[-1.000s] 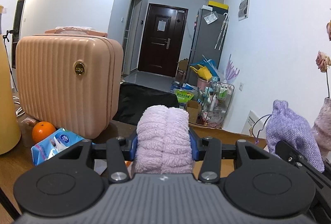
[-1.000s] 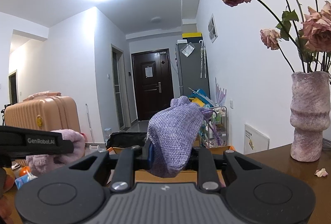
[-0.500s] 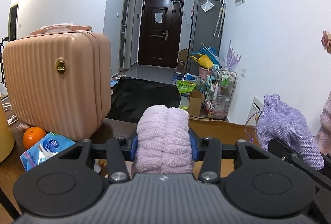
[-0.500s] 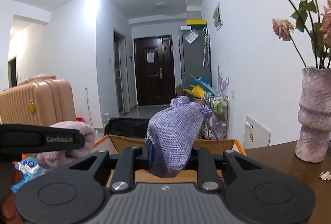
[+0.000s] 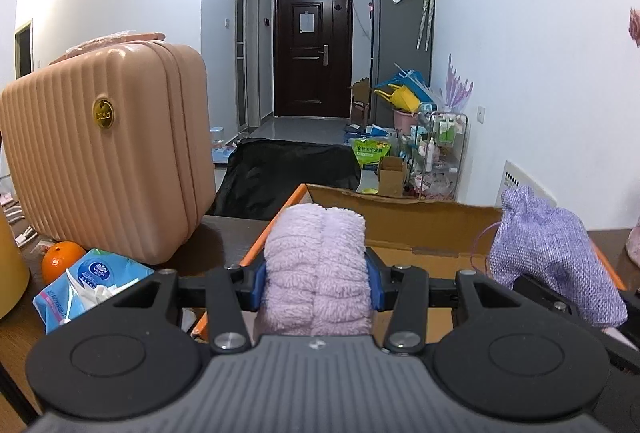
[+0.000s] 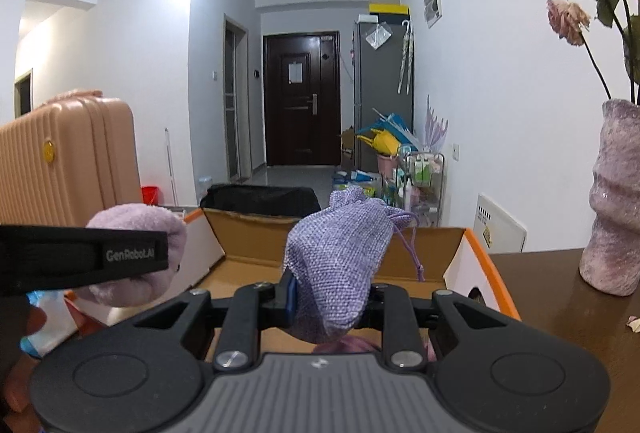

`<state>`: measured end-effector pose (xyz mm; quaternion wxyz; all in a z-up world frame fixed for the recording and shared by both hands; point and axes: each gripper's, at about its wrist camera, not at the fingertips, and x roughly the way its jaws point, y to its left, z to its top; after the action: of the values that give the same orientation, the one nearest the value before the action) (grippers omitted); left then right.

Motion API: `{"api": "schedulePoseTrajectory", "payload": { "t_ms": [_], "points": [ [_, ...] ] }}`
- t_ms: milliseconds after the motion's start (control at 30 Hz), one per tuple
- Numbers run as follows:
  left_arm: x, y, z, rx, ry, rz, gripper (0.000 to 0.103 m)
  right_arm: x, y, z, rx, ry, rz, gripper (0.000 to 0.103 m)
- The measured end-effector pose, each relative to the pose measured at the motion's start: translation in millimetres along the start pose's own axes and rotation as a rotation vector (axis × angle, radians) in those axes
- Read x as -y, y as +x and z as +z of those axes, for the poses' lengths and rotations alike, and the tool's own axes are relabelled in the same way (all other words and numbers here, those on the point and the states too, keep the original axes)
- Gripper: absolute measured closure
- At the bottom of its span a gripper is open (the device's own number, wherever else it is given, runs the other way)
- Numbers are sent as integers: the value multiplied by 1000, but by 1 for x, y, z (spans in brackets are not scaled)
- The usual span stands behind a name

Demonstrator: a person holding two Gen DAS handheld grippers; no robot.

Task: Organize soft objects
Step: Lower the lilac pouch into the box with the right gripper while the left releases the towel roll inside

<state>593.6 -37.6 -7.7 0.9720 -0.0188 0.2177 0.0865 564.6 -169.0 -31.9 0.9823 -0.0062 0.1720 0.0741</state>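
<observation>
My left gripper is shut on a folded, fluffy lilac towel, held above the near left corner of an open cardboard box with orange edges. In the right wrist view my right gripper is shut on a purple woven drawstring pouch, which hangs over the same box. The pouch also shows at the right of the left wrist view, and the towel at the left of the right wrist view, behind the other gripper's black finger. Something purple lies low in the box under the pouch.
A peach ribbed suitcase stands on the dark wooden table at the left, with an orange and a blue tissue pack before it. A mauve vase of dried roses stands at the right. A hallway with clutter lies beyond.
Both grippers have sunk and tilted down toward the box, still holding the towel and the pouch. The box interior has come into view beneath them.
</observation>
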Motion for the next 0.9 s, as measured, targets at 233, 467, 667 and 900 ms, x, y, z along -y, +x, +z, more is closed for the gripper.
{"api": "schedulePoseTrajectory", "payload": {
  "t_ms": [233,467,667,900],
  "points": [
    [8,5,-6,-7,48,19,56,2,8,-2,-43,7,-9,80],
    [4,12,-8,-30,43,13,56,2,11,-2,-54,10,-12,80],
    [4,11,-9,-30,40,7,55,4,13,0,-64,17,-11,79],
    [-4,11,-6,-34,-1,17,9,9,14,2,-57,46,-32,50]
  ]
}}
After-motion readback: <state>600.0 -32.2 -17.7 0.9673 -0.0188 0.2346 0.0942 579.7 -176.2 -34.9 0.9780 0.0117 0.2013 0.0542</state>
